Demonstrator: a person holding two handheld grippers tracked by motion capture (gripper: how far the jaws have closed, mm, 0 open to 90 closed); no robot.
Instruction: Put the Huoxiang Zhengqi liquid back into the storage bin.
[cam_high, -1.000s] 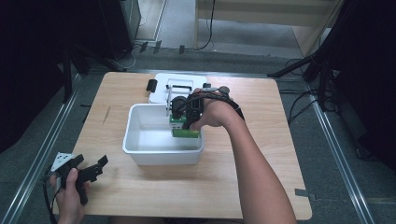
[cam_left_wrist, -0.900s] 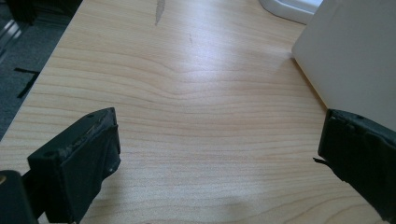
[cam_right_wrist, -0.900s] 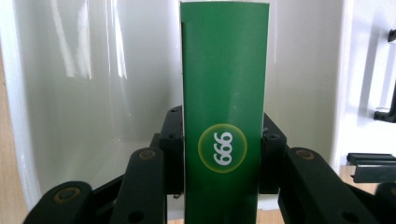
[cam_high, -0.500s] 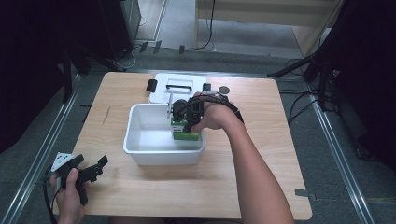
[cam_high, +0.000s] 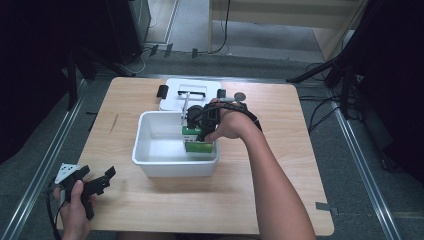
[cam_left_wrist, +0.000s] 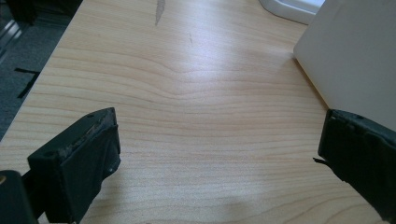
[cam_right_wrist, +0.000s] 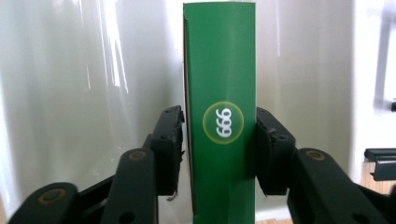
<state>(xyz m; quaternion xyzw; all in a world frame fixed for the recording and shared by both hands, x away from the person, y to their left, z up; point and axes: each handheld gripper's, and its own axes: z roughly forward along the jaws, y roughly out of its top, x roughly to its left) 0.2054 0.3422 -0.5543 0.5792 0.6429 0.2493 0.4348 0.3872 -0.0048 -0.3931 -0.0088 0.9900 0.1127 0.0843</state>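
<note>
Both forearms are bare, with no sleeves. The black plastic left gripper (cam_high: 97, 181) carries a grey three-cornered plate on top and a trailing black cable. The black plastic right gripper (cam_right_wrist: 218, 154) has blocky jaws with round brass-coloured pivot screws behind them.

The high view looks forward and down over the whole desk (cam_high: 150, 210). The right gripper view sits close inside the white bin (cam_high: 150, 150); the left gripper view skims the desk beside it.

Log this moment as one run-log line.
right gripper: jaws just opening, green box between them | white bin: holds box | left gripper: open over table
</note>
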